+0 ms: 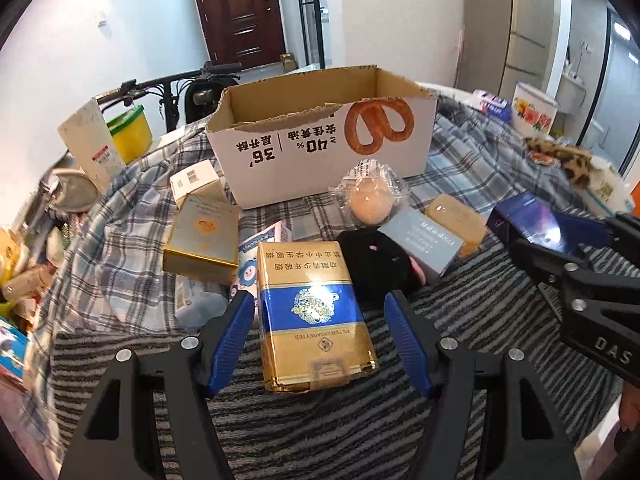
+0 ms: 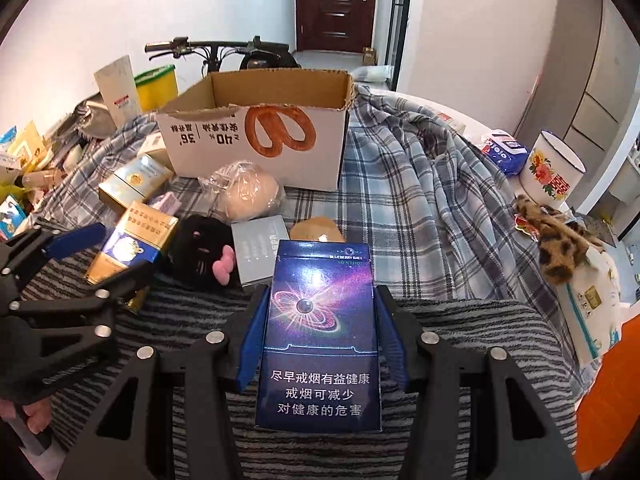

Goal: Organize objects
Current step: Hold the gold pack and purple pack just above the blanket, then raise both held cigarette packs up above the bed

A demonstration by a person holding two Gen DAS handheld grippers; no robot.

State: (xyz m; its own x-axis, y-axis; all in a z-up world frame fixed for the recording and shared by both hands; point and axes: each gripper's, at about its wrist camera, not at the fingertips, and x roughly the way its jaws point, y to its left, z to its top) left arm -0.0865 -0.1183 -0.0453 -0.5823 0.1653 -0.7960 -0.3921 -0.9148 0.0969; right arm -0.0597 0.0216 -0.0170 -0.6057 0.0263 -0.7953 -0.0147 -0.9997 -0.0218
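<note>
Nearest the right wrist camera, a dark blue cigarette carton (image 2: 318,344) printed with a galaxy design was seen clamped between the blue pads of the right gripper (image 2: 318,312), the jaws closed narrowly on its two long sides. It was held lengthwise along the fingers, presumably so that it could be carried forward and lowered end-first into the open cardboard box (image 2: 256,140) standing farther back on the plaid cloth (image 2: 420,208).

In the left wrist view, the left gripper (image 1: 320,320) was seen with its jaws spread wide on either side of a gold and blue cigarette carton (image 1: 316,320), which lay flat on the striped grey mat (image 1: 460,320). No contact between pads and carton could be made out, so a grasp was judged to be in preparation, not yet made.

Between the cartons and the box, other items were left scattered: a black plush toy (image 1: 376,264), a grey box (image 1: 424,244), a wrapped round bun (image 1: 370,200) and a gold-trimmed box (image 1: 202,240). The cardboard box was placed centrally behind them, within reach of both hands, and appeared to be the intended container. Its inside could not be seen well enough to tell what it held.
</note>
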